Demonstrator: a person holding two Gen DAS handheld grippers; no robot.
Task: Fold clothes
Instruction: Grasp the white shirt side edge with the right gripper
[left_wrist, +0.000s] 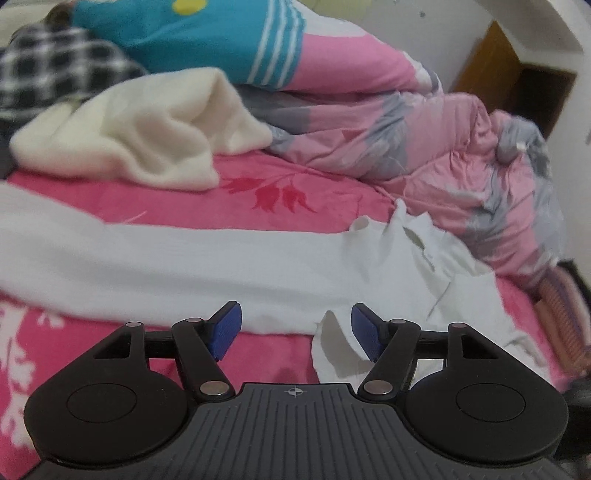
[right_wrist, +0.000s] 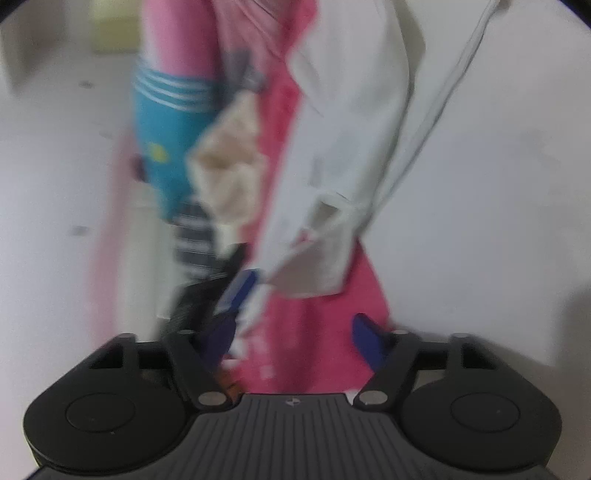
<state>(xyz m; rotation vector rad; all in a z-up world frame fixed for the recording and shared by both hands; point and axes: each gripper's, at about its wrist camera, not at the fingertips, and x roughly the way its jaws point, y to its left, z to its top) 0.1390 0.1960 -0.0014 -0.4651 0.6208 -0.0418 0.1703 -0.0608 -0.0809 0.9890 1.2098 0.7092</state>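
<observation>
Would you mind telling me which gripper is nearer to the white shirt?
Left. The left gripper is open right at the white shirt's edge; the right gripper, also open, sits farther back.

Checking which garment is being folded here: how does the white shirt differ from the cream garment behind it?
The white shirt is spread out long across the pink sheet, right in front of the open left gripper; the cream garment lies bunched in a heap farther back. The white shirt looks thin, with a collar at one end; the cream garment looks thick and fleecy. Both are pale, unfolded, and held by neither gripper.
</observation>
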